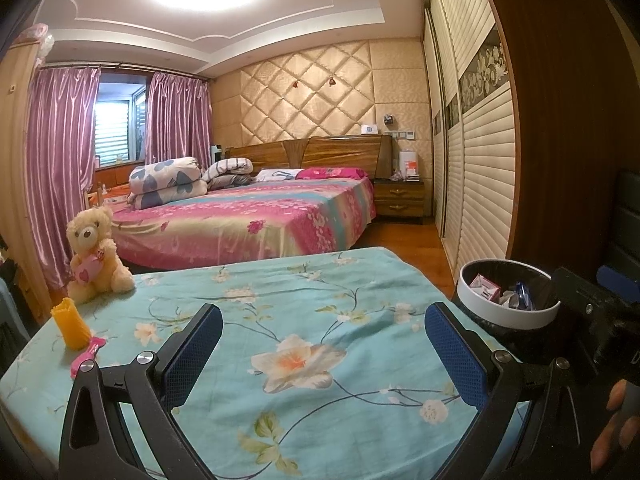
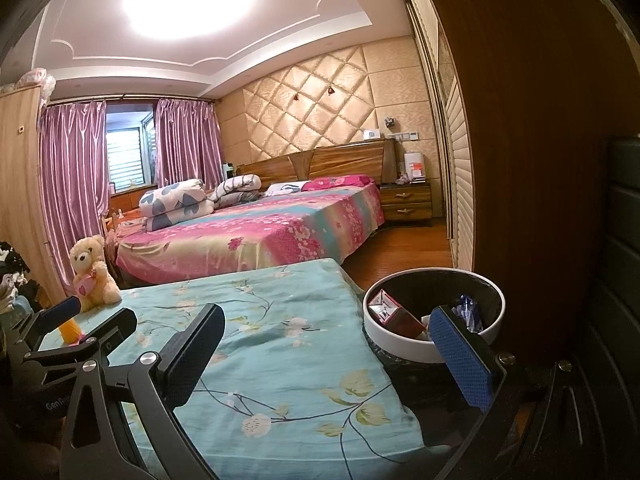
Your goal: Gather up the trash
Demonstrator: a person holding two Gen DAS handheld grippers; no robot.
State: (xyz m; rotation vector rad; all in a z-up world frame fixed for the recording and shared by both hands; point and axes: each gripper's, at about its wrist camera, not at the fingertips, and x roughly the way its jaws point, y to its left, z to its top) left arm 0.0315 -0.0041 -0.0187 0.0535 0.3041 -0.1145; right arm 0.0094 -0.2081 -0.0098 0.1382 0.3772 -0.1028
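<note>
Nearest us, the left gripper (image 1: pixel 323 344) and right gripper (image 2: pixel 326 344) both hang with jaws spread wide and empty above the table (image 1: pixel 280 432) with its floral cloth. Just off the table's right edge stands the trash bin (image 2: pixel 400 350), already holding a red box (image 2: pixel 386 306) and crumpled wrappers. Farther left sit a yellow cup (image 1: pixel 72 324), a pink item (image 1: pixel 89 354) and a teddy bear (image 1: pixel 96 254). We risk taking toys for trash; the pink item is hard to identify. The bin's base is cut off.
</note>
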